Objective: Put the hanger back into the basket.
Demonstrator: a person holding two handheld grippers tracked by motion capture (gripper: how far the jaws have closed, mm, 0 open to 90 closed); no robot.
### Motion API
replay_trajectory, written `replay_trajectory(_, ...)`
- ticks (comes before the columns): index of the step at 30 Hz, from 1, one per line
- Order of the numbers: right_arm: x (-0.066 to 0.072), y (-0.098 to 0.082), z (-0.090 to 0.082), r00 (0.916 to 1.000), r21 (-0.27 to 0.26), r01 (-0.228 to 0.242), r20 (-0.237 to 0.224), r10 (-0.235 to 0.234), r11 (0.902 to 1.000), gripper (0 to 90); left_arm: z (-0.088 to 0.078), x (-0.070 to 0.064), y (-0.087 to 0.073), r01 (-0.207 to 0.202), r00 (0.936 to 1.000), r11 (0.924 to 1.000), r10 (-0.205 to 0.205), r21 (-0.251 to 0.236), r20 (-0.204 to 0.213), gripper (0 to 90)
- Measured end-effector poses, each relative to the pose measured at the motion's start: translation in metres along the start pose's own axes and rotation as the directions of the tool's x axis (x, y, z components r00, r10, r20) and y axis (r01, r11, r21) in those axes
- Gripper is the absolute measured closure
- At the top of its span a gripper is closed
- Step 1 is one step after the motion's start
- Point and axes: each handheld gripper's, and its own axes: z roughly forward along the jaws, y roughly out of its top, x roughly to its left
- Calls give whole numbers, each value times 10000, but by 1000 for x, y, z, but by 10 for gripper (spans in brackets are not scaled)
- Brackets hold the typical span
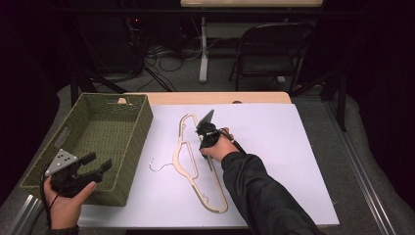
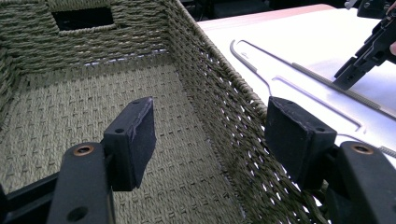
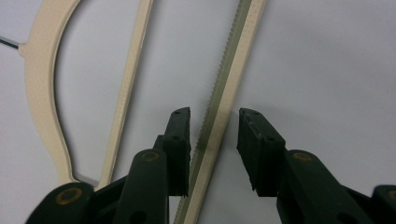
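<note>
A pale wooden hanger (image 1: 177, 157) with a thin metal hook (image 1: 159, 167) lies flat on the white sheet (image 1: 279, 147). My right gripper (image 1: 204, 133) points down onto it near its far end. In the right gripper view it stands open (image 3: 214, 135), with the hanger's ribbed bar (image 3: 233, 60) running between the jaws, close to the left one. A green woven basket (image 1: 110, 96) sits at the left. My left gripper (image 1: 99, 162) is open at its near right corner. In the left gripper view (image 2: 210, 130) its jaws straddle the basket's right wall (image 2: 210, 79).
The basket's inside (image 2: 93, 107) holds nothing. The sheet covers a wooden table (image 1: 220, 98). Behind the table are a folding chair (image 1: 269, 49), a white table leg (image 1: 203, 54) and cables on the floor. The left gripper view also shows the hanger (image 2: 322, 79) and the right gripper (image 2: 359, 65).
</note>
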Motion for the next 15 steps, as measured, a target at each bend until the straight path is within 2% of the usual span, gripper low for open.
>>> replay_trajectory(3,1,0,1,10000,42,-58,9,57,10000,645,0,0,0,-2,10000,10000,2,5,-2,337)
replay_trajectory(5,2,0,5,9998,-199,-178,30,178,9996,645,0,0,0,13,10000,10000,-13,9,7,337)
replay_trajectory(7,3,0,6,9998,-142,-189,33,190,9997,645,0,0,0,13,10000,10000,-13,10,5,337)
replay_trajectory(8,4,0,8,9993,-215,-376,-16,375,9991,646,0,0,0,14,10000,10000,-14,16,6,337)
replay_trajectory(9,4,0,9,9993,-331,-373,-53,371,9988,646,1,0,0,21,10000,10000,-21,16,2,337)
replay_trajectory(10,2,1,6,9999,145,-123,-49,124,9998,647,1,0,0,24,10000,10000,-24,21,3,337)
replay_trajectory(11,3,3,4,9997,660,-34,227,19,9978,651,1,0,-1,31,10000,10000,-31,23,3,336)
replay_trajectory(12,3,3,4,9996,696,84,275,-103,9975,659,0,1,0,24,10000,10000,-24,42,17,336)
replay_trajectory(13,3,3,4,9996,696,84,275,-103,9975,659,0,1,0,24,10000,10000,-24,42,17,337)
replay_trajectory(14,5,1,10,9997,102,-195,168,194,9998,674,0,1,0,15,10000,10000,-15,70,16,337)
replay_trajectory(15,5,1,10,9997,102,-195,168,194,9998,674,0,1,0,16,10000,10000,-16,69,11,337)
